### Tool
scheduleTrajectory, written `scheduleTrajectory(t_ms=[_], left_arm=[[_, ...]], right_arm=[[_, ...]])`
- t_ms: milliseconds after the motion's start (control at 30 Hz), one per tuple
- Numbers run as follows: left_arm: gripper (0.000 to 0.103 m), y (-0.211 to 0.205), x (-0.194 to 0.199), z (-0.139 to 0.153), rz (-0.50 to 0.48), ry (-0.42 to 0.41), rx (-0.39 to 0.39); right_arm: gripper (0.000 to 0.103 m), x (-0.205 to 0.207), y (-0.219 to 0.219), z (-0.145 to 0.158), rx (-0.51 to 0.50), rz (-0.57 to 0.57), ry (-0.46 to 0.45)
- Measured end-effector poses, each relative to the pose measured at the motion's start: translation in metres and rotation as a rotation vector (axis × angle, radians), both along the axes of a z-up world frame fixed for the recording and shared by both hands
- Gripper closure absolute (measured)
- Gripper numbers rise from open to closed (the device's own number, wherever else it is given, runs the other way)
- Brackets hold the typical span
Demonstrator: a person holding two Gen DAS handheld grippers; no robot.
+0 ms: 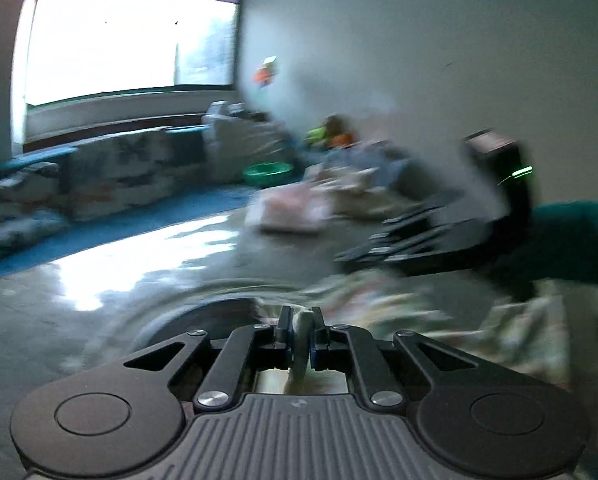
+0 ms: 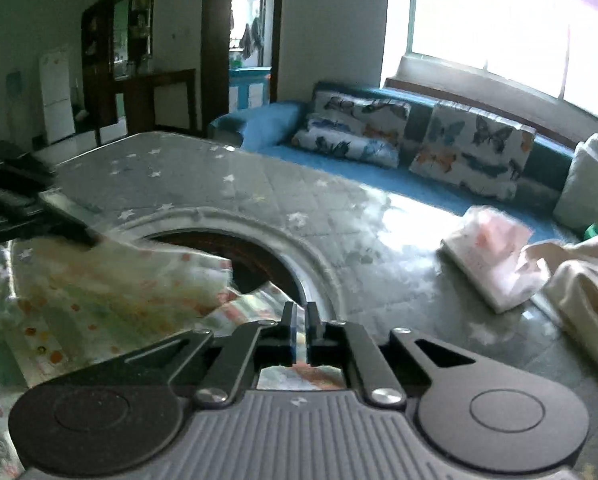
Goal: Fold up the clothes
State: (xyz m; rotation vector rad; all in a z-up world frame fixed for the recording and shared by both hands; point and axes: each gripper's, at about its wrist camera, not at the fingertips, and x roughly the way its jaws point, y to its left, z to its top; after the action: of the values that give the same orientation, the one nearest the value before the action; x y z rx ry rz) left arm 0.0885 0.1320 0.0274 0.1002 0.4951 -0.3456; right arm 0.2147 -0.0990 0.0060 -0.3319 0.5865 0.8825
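Observation:
A pale garment (image 2: 111, 296) printed with small coloured dots lies spread over the near left of the table. My right gripper (image 2: 301, 312) is shut on its near edge, and cloth shows under the jaws. In the blurred left wrist view my left gripper (image 1: 302, 318) is shut on a bunched fold of the same garment (image 1: 419, 308), which trails off to the right. The right gripper (image 1: 439, 240) appears there at the right, held by an arm in a teal sleeve (image 1: 579, 240). The left gripper (image 2: 19, 208) shows as a dark blur at the left edge of the right wrist view.
The table (image 2: 259, 184) has a grey star-quilted cover with a round dark opening (image 2: 255, 256). A folded pink-white garment (image 2: 487, 256) and a crumpled cream one (image 2: 583, 284) lie at the right. A blue sofa (image 2: 267, 124) with butterfly cushions stands behind, and a green basin (image 1: 267, 172).

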Motion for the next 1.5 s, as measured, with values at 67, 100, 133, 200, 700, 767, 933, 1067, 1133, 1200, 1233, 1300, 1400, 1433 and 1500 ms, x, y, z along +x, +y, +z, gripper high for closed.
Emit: scheduleTrajectory(t_ms=[67, 100, 133, 200, 700, 767, 933, 1067, 1133, 1200, 1233, 1300, 1400, 1433, 1500], left_arm=[[0.095, 0.006, 0.018, -0.007, 0.099, -0.009, 0.094], [0.093, 0.012, 0.028, -0.01, 0.143, 0.014, 0.098], [0.092, 0.019, 0.039, -0.015, 0.187, 0.043, 0.091], [0.089, 0.03, 0.055, -0.025, 0.27, 0.093, 0.075], [0.085, 0.035, 0.041, -0.037, 0.282, 0.232, -0.101], [0.084, 0.031, 0.043, -0.041, 0.284, 0.239, -0.096], [0.083, 0.039, 0.055, -0.056, 0.331, 0.286, -0.096], [0.078, 0.044, 0.052, -0.054, 0.366, 0.281, -0.1], [0.072, 0.046, 0.048, -0.051, 0.379, 0.278, -0.109], [0.065, 0.04, 0.038, -0.046, 0.37, 0.262, -0.101], [0.065, 0.037, 0.033, -0.044, 0.361, 0.261, -0.102], [0.064, 0.03, 0.022, -0.041, 0.341, 0.26, -0.106], [0.06, 0.016, 0.0, -0.039, 0.317, 0.256, -0.103], [0.059, 0.01, -0.007, -0.039, 0.308, 0.251, -0.095], [0.058, 0.0, -0.022, -0.039, 0.296, 0.244, -0.076]], right_arm=[[0.095, 0.001, 0.008, -0.006, -0.013, 0.021, 0.035], [0.095, 0.0, 0.014, -0.009, -0.021, 0.033, 0.05], [0.094, -0.001, 0.019, -0.012, -0.029, 0.044, 0.065], [0.094, -0.001, 0.029, -0.018, -0.04, 0.06, 0.089], [0.082, 0.014, 0.067, -0.034, -0.018, 0.02, 0.15], [0.082, 0.012, 0.073, -0.032, -0.006, 0.05, 0.162], [0.078, 0.008, 0.091, -0.04, -0.055, 0.071, 0.125], [0.07, 0.009, 0.088, -0.035, -0.047, 0.049, 0.146], [0.064, 0.003, 0.081, -0.03, -0.05, 0.063, 0.148], [0.057, -0.003, 0.071, -0.027, -0.052, 0.058, 0.162], [0.056, -0.007, 0.065, -0.025, -0.053, 0.055, 0.169], [0.053, -0.014, 0.055, -0.025, -0.063, 0.038, 0.19], [0.046, -0.028, 0.04, -0.026, -0.073, 0.017, 0.207], [0.045, -0.034, 0.036, -0.026, -0.076, 0.016, 0.208], [0.04, -0.048, 0.031, -0.025, -0.085, 0.016, 0.189]])
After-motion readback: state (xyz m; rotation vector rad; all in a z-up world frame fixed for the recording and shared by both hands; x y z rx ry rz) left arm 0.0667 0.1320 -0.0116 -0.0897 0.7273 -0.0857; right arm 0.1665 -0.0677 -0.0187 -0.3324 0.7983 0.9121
